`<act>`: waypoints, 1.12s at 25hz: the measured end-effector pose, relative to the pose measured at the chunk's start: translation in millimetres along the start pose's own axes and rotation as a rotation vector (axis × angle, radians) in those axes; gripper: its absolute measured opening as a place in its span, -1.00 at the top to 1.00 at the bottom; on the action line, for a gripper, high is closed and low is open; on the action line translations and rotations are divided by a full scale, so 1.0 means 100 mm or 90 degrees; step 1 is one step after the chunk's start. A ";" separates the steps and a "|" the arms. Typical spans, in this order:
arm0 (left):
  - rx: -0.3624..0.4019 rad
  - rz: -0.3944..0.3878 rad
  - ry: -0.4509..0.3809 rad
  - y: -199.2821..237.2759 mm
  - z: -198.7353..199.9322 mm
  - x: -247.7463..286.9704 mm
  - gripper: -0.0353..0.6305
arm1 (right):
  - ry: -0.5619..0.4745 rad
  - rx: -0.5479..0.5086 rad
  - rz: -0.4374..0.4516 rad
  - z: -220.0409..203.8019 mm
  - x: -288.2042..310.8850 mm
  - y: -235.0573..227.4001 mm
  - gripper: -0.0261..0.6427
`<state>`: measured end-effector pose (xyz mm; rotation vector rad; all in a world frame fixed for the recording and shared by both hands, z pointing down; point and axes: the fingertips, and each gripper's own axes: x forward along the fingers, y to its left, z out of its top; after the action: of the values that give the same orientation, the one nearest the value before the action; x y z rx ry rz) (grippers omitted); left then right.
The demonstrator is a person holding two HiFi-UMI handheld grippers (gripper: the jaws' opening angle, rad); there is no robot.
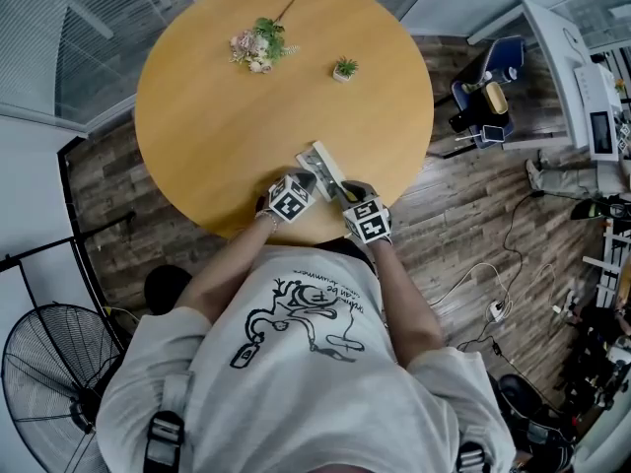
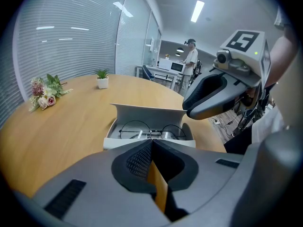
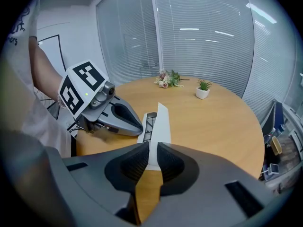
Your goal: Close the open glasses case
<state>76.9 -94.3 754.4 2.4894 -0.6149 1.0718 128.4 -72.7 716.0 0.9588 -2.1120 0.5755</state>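
Note:
An open white glasses case lies near the front edge of the round wooden table. Round wire-framed glasses rest inside it, and its lid stands upright. My left gripper is shut and empty, with its tips close to the case's front wall. At the case's right end is my right gripper. Its jaws are almost together, and the end of the lid sits in the narrow gap between them.
A small bunch of flowers and a tiny potted plant sit on the far side of the table. A fan stands on the floor at the left and a chair at the right. A person stands far back.

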 end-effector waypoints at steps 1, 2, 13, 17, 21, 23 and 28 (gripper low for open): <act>0.000 0.000 0.000 0.00 0.00 0.00 0.83 | 0.000 -0.001 0.000 0.00 0.00 0.00 0.72; 0.000 -0.001 0.001 0.00 0.00 0.00 0.83 | 0.000 -0.002 0.000 0.00 0.00 0.00 0.72; 0.000 -0.002 -0.001 0.00 0.00 -0.01 0.83 | 0.005 -0.017 0.007 -0.01 0.02 0.11 0.71; 0.001 -0.001 -0.002 0.01 0.00 -0.01 0.83 | 0.007 -0.020 0.012 -0.01 0.04 0.17 0.71; -0.001 -0.002 -0.001 0.00 -0.01 -0.01 0.83 | 0.009 -0.025 0.015 -0.03 0.05 0.22 0.71; -0.001 -0.003 -0.001 0.00 -0.01 -0.02 0.83 | 0.011 -0.026 0.015 -0.04 0.06 0.25 0.71; -0.001 -0.001 -0.001 0.00 -0.01 -0.01 0.83 | 0.010 -0.026 0.012 -0.03 0.06 0.23 0.71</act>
<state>75.6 -93.8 754.1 2.4896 -0.6134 1.0693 108.7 -58.9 720.7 0.9092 -2.1139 0.5453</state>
